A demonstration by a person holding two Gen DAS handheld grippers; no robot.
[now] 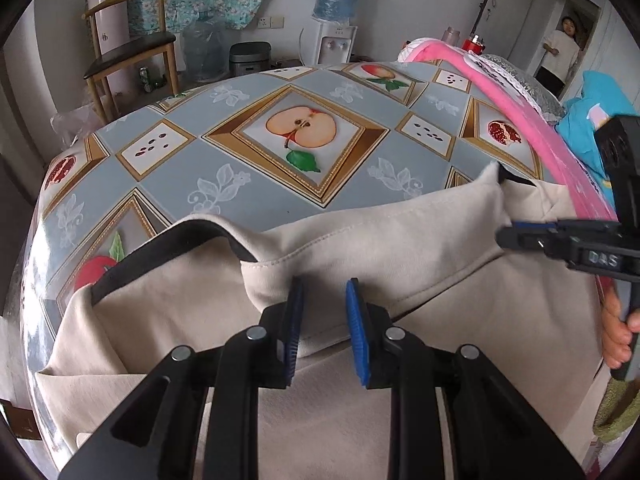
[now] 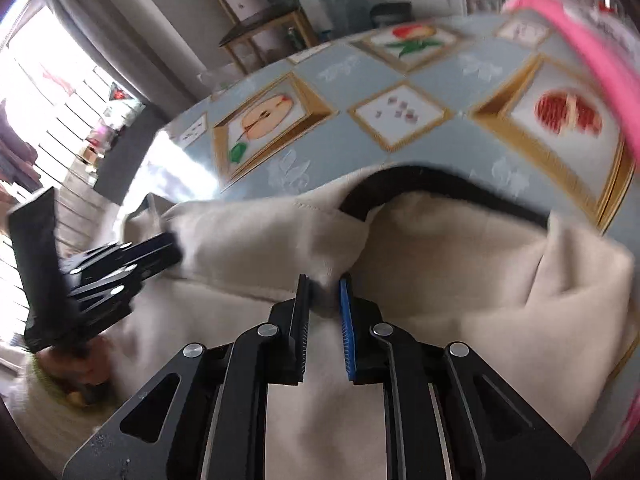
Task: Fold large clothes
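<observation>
Both grippers (image 1: 324, 308) (image 2: 326, 298) pinch the beige garment (image 1: 360, 248) – pink cloth (image 1: 516, 92) crowds the table (image 1: 248, 160) beside it

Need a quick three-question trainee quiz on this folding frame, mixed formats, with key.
1. Which fruit is printed on the tablecloth panel just beyond the beige garment in the left wrist view?
A. halved apple
B. banana
C. grapes
2. True or false: the right gripper has beige fabric between its fingers.
3. Fill in: the trim along the garment's open edge is coloured ____.

Key: 1 A; 2 true; 3 black.
</observation>
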